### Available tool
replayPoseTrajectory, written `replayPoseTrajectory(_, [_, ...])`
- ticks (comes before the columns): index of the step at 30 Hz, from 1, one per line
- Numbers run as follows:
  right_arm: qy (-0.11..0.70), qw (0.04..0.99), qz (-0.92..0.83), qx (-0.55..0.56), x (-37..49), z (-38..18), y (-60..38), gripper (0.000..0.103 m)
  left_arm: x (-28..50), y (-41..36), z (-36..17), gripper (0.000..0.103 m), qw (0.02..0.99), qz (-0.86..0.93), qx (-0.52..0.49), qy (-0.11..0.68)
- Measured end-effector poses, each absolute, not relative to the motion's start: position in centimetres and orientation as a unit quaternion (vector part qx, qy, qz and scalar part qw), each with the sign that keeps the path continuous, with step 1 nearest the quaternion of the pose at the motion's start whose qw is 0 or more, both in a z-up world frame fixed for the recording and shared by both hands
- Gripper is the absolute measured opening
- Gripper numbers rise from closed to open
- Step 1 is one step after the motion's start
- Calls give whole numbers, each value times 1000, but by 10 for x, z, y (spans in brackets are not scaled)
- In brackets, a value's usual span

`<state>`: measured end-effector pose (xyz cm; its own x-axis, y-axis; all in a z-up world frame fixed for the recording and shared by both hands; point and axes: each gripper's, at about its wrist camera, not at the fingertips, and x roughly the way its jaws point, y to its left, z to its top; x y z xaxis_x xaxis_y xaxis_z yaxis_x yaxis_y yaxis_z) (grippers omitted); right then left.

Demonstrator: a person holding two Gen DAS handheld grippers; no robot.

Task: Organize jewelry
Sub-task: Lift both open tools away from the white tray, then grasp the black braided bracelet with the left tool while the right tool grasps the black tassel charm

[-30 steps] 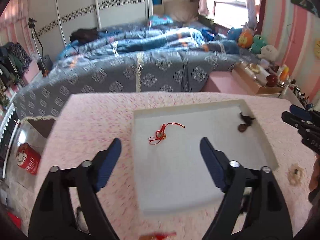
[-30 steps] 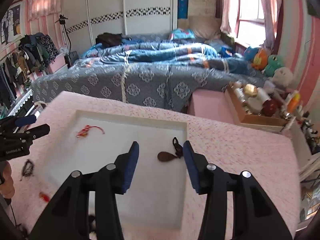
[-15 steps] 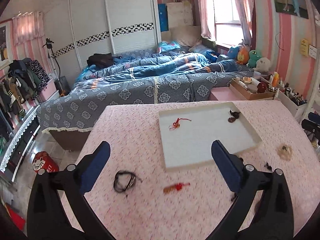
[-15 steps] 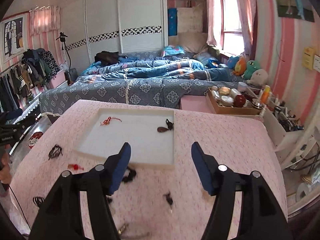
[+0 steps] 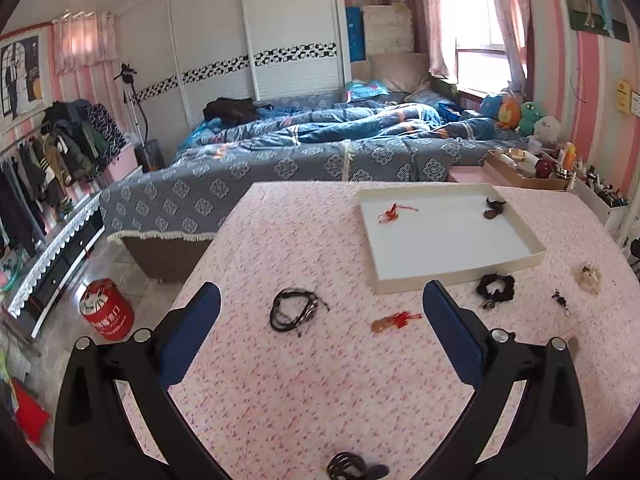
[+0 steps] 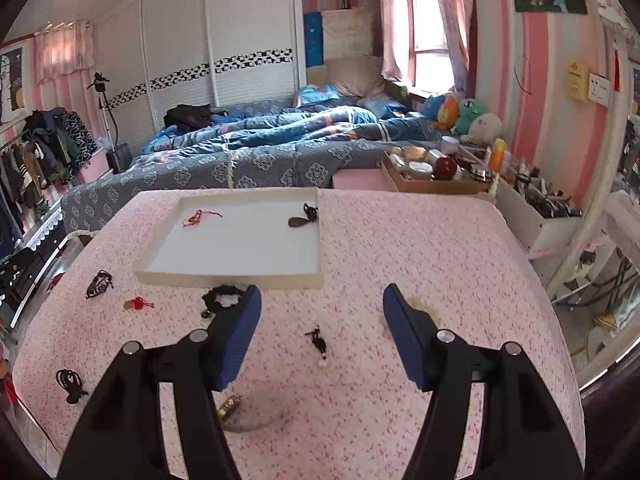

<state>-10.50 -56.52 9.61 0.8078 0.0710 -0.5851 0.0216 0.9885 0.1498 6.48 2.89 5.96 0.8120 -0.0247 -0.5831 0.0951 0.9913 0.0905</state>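
**Both grippers empty above the pink table, jewelry scattered near the tray**

My left gripper [image 5: 320, 328] has its blue pads spread wide with nothing between them; its jaws have just been opening. My right gripper [image 6: 322, 330] is also parted and empty, less widely, after opening a little too.

The white tray [image 5: 456, 278] is a shallow, flat rectangle with low walls, sitting on the far half of the table [image 5: 280, 380], which wears a pink speckled cloth. Its long axis runs left to right across the table in the right view [image 6: 228, 278]. Inside lie a red knotted cord charm [image 5: 394, 213] at the far left and a dark brown teardrop pendant [image 5: 494, 209] at the far right, well apart.

Outside the tray, a coiled black cord necklace [image 5: 294, 308] lies near left, and a red tasselled charm [image 5: 394, 320] stretches left to right beside it. A fuzzy black scrunchie [image 5: 495, 286] sits just beside the tray's near wall.

Only the left view shows the pale fluffy hair tie [image 5: 588, 276] clearly; my right finger hides most of it. Only the right view shows a small black-and-white dangling piece [image 6: 318, 344] between my fingers and a gold clasp-like bit [image 6: 229, 405] nearer me.
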Motion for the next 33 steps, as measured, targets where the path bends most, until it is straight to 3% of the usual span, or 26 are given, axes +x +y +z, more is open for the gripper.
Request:
replayPoseTrajectory(7, [314,946,-7,79,-109,82,-566,64,72,47,33,100,943,-21,52,327])
replayPoseTrajectory(11, [313,945,-23,89,-111,76,-571,73,75,54,22,100,941,-24,47,334])
replayPoseTrajectory(33, [370,922,-70,93,-80,14,-588,73,122,90,-33,100,919,-39,12,391])
